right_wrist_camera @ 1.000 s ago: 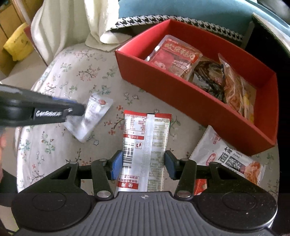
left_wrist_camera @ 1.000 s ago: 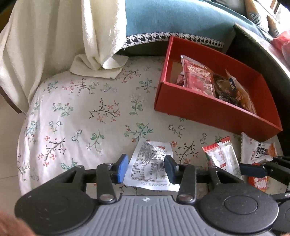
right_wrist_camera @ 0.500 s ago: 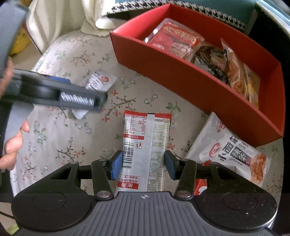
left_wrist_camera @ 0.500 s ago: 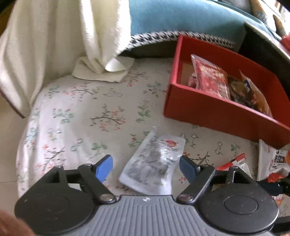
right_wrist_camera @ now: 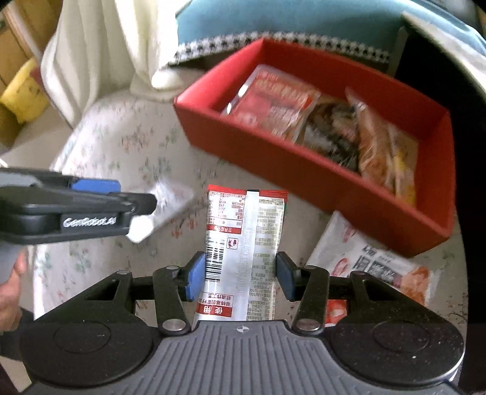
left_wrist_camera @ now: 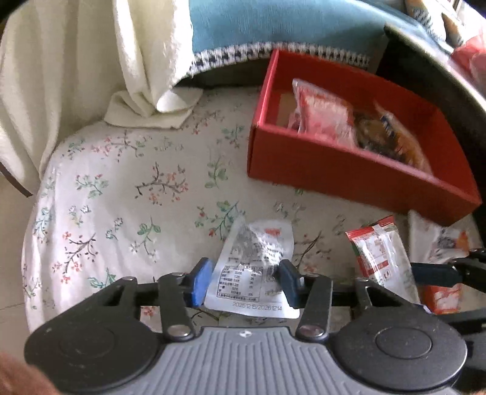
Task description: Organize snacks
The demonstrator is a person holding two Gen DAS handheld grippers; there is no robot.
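Note:
A red box [left_wrist_camera: 358,179] with several snack packets in it stands on the floral cloth, also in the right wrist view [right_wrist_camera: 303,170]. My left gripper [left_wrist_camera: 244,278] is shut on a white sachet [left_wrist_camera: 255,261] and shows from the side in the right wrist view [right_wrist_camera: 133,206], with the sachet [right_wrist_camera: 170,203] lifted off the cloth. My right gripper [right_wrist_camera: 238,278] is shut on a red-and-white noodle packet [right_wrist_camera: 243,252], which also shows in the left wrist view [left_wrist_camera: 379,255].
A white packet with an orange print [right_wrist_camera: 373,261] lies by the box's near right corner. A cream towel [left_wrist_camera: 91,76] hangs at the back left. A teal cushion [left_wrist_camera: 273,24] sits behind the box. A dark table edge [left_wrist_camera: 440,76] runs along the right.
My left gripper opened wide half a second ago and has closed again on the white sachet, lifting it. My right gripper has risen with the noodle packet held.

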